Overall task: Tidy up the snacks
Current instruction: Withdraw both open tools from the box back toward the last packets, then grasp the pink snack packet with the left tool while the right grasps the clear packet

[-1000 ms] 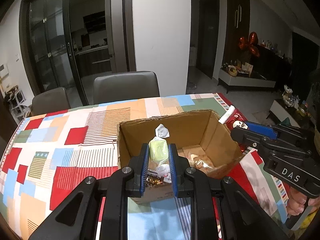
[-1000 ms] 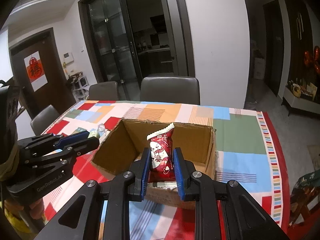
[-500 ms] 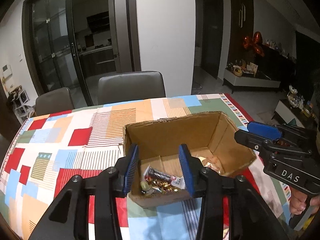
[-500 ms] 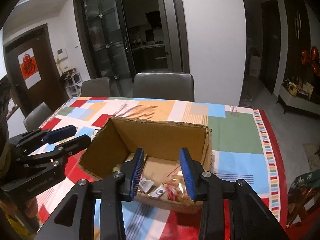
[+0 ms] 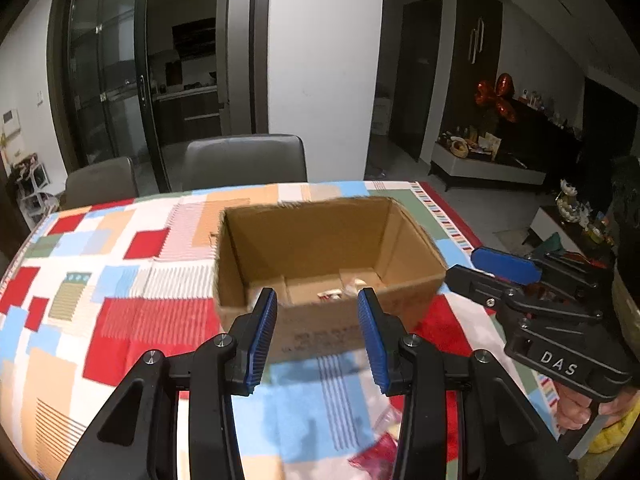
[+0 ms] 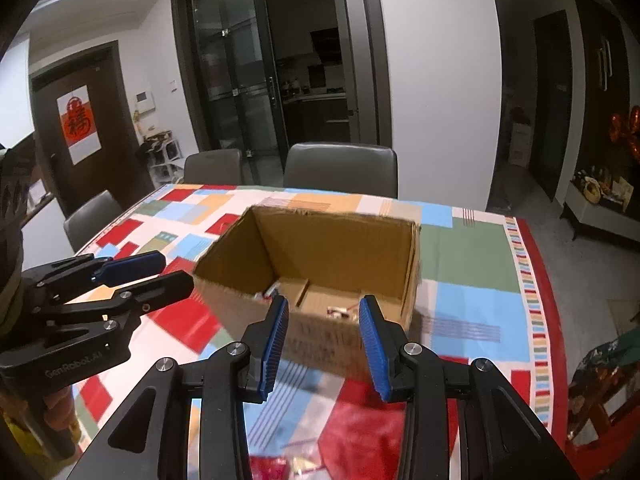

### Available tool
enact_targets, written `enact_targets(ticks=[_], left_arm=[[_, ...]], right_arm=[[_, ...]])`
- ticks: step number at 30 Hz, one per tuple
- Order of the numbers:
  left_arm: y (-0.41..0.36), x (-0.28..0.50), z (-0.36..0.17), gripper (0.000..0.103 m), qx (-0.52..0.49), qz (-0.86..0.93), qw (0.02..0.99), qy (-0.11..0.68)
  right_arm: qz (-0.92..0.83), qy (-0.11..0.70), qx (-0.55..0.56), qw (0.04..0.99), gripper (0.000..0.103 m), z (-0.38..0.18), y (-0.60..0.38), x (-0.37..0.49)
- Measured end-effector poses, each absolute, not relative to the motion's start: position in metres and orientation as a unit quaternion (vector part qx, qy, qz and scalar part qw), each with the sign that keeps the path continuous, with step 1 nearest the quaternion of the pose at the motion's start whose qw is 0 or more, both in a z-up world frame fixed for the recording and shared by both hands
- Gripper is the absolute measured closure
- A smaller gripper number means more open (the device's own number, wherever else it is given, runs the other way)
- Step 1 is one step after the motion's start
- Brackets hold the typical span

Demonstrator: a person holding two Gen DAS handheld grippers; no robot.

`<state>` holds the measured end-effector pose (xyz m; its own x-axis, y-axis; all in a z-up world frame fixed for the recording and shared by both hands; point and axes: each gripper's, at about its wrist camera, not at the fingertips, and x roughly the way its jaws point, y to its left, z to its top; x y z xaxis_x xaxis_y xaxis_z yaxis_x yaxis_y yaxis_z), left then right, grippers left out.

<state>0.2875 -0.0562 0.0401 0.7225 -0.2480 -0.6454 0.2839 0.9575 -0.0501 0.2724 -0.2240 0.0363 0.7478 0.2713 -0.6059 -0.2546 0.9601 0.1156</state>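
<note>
The surface point(image 5: 132, 264), spread with a bright patchwork cloth, is carrying an open cardboard box point(image 5: 332, 240) near its middle, with two grey chairs point(image 6: 340, 168) standing at twelve o'clock behind it. The left hand-held gripper point(image 5: 316, 336) is hovering at six o'clock of the box with its blue pads apart and nothing between them; the right hand-held gripper point(image 6: 324, 340) is doing the same from its own side, jaws likewise apart and empty. A few snacks point(image 6: 340, 311) are lying on the box floor, and more loose packets point(image 5: 380, 448) are sitting on the cloth at the near edge, under the grippers (blurred, so I cannot tell what kind). The risk from here, I judge, is crowding: both grippers are working close together, so reaching for the same packet could knock them into each other or shove the light box across the slippery cloth.
</note>
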Motion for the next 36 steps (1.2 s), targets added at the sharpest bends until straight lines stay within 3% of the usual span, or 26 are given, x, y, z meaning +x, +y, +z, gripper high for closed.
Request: enact_targets(ticks=[36], left_arm=[[-0.106, 0.213, -0.104, 0.06, 0.007, -0.191, 0.828, 0.527]], right_arm=[[0.154, 0.45, 0.023, 0.879, 0.065, -0.082, -0.251, 0.197]])
